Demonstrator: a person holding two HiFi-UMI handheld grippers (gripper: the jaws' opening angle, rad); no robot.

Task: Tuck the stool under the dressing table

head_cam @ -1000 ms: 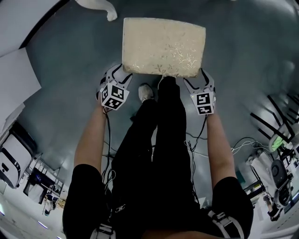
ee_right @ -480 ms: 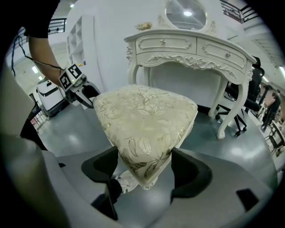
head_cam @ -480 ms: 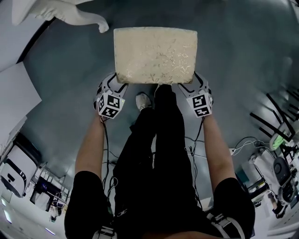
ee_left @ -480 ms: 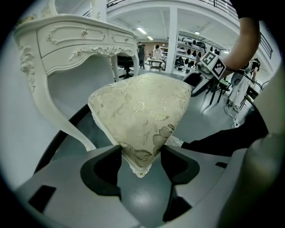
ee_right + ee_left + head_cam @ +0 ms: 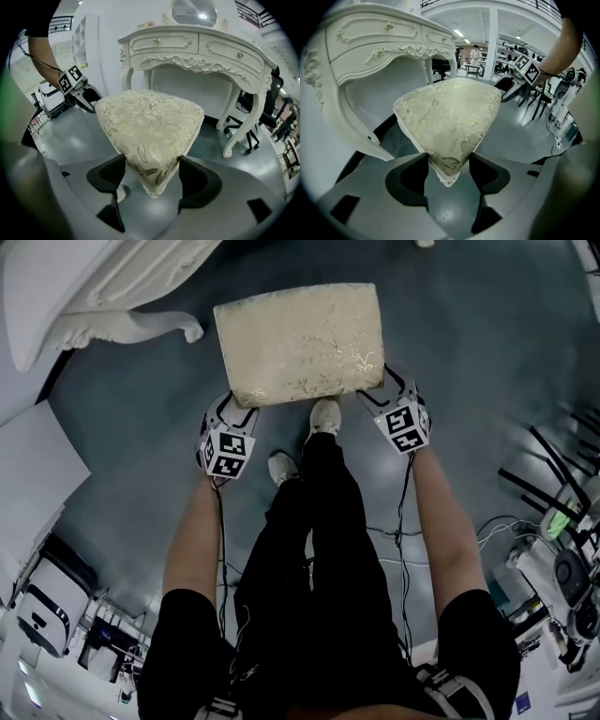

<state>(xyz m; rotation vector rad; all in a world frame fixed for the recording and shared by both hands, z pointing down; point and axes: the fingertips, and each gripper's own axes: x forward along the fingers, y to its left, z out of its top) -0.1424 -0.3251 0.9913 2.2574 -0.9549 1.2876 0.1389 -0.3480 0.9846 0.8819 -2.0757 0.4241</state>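
The stool has a cream cushion with a gold leaf pattern and stands on the grey floor in front of me. My left gripper grips its near left corner, and the pads press on the cushion. My right gripper has the near right corner between its jaws, which are closing and touch the fabric on both sides. The white carved dressing table stands at the upper left, just beyond the stool. In the right gripper view the dressing table rises directly behind the stool, with its knee gap facing it.
My shoes are just behind the stool. A white panel lies at the left. Cables trail on the floor, and black equipment stands at the right. A black office chair sits beside the table's right leg.
Both grippers and the stool have moved forward and to the left, toward the dressing table. More of the table now shows at the upper left. My feet have stepped forward.
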